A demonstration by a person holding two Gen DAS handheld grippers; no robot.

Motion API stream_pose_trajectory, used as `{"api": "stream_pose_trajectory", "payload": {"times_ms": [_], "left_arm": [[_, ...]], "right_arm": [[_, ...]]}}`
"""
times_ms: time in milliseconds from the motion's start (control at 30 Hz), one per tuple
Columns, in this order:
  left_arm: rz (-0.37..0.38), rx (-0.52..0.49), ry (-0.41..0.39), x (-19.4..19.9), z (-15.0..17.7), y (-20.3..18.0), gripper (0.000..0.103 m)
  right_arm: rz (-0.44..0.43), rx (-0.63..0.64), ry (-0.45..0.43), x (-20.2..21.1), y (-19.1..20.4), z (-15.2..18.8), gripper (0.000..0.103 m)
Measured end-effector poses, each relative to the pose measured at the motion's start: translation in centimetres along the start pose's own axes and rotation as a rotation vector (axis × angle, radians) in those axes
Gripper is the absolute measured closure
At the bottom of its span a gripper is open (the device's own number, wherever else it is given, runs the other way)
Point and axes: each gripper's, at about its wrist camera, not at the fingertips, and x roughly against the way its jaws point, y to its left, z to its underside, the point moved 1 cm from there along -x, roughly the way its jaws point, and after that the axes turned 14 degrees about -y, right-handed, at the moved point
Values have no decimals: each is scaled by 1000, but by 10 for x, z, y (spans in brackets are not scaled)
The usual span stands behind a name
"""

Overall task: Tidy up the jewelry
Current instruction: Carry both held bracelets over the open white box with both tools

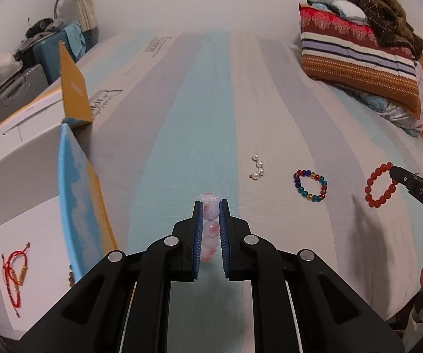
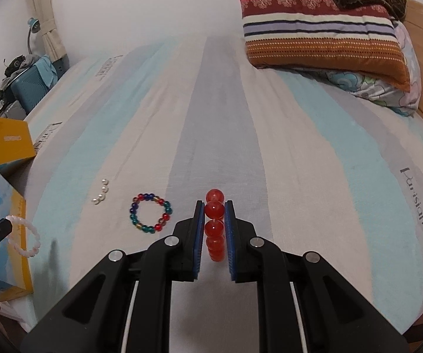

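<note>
My left gripper (image 1: 210, 206) is shut on a pink-and-white bead bracelet (image 1: 210, 229), held above the striped bed sheet; the bracelet also shows in the right wrist view (image 2: 27, 236). My right gripper (image 2: 214, 206) is shut on a red bead bracelet (image 2: 214, 226), which also shows in the left wrist view (image 1: 380, 185). A multicoloured bead bracelet (image 1: 310, 186) (image 2: 150, 213) and a short pearl piece (image 1: 258, 167) (image 2: 101, 195) lie on the sheet between the grippers. A red cord bracelet (image 1: 15, 270) lies in the open white box (image 1: 34, 223) at the left.
The box's blue-and-yellow lid (image 1: 81, 206) stands upright beside it. A second yellow-lidded box (image 1: 74, 88) sits behind. Pillows and a blanket (image 1: 361, 58) are stacked at the far right of the bed. Suitcases and clutter (image 1: 20, 67) stand at the far left.
</note>
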Motion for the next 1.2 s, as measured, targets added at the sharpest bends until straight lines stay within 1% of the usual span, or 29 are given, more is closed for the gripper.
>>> {"api": "stream_pose_trajectory", "payload": {"times_ms": [167, 300, 400, 533, 733, 833, 1000, 1200], "left_arm": [[-6, 8, -19, 18, -6, 6, 92], [-18, 17, -12, 26, -10, 14, 92], [-12, 32, -5, 30, -13, 20, 92], [-12, 40, -10, 42, -20, 31, 92], [-36, 68, -48, 75, -38, 61, 92], [-64, 81, -66, 92, -45, 82, 92], [-104, 109, -79, 113, -44, 115, 92], [-151, 145, -82, 134, -32, 157, 92]], "right_arm": [[-9, 15, -13, 16, 13, -4, 90], [-27, 23, -9, 24, 28, -9, 90], [-35, 46, -19, 31, 44, -14, 90], [-69, 56, -24, 39, 68, -21, 90], [-123, 88, -43, 54, 113, -32, 90], [-152, 107, -56, 66, 139, -38, 90], [-197, 146, -68, 83, 181, -41, 90], [-268, 190, -69, 100, 234, -33, 90]]}}
